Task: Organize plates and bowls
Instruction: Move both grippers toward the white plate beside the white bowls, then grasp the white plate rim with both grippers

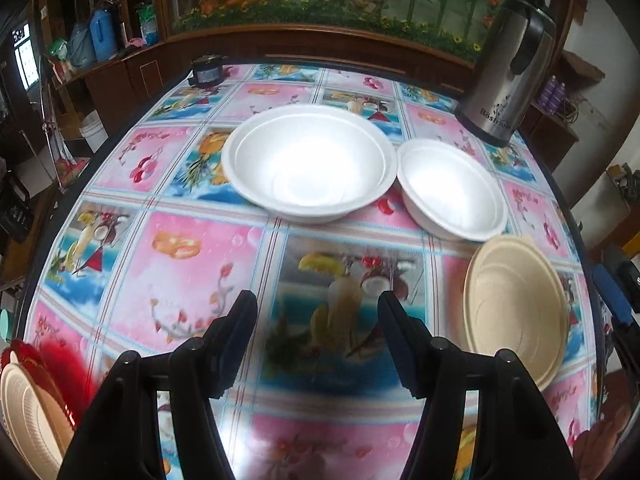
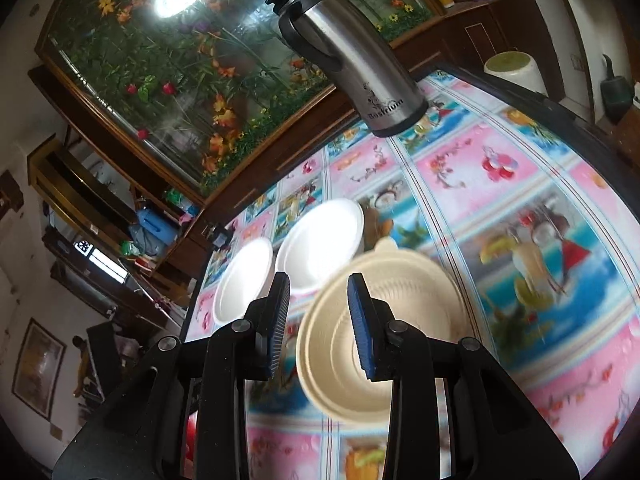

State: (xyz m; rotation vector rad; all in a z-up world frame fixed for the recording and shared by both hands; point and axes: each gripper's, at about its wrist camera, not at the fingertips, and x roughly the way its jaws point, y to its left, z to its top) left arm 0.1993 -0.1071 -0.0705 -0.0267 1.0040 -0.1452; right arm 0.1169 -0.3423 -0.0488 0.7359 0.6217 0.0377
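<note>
Bowls first: large white bowl (image 1: 310, 164) and small white bowl (image 1: 452, 190) sit side by side mid-table, near the steel flask (image 1: 508, 72); the beige bowl (image 2: 384, 332) sits tilted, its rim between the right gripper (image 2: 319, 328) fingers, jaws parted; left gripper (image 1: 318, 344) hovers wide open over the tablecloth (image 1: 208, 264); plates (image 1: 28, 408) lie at the left edge.

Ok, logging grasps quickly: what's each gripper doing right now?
Left gripper: open, holding nothing.
Right gripper: open, jaws astride the rim of the beige bowl, not clamped.
</note>
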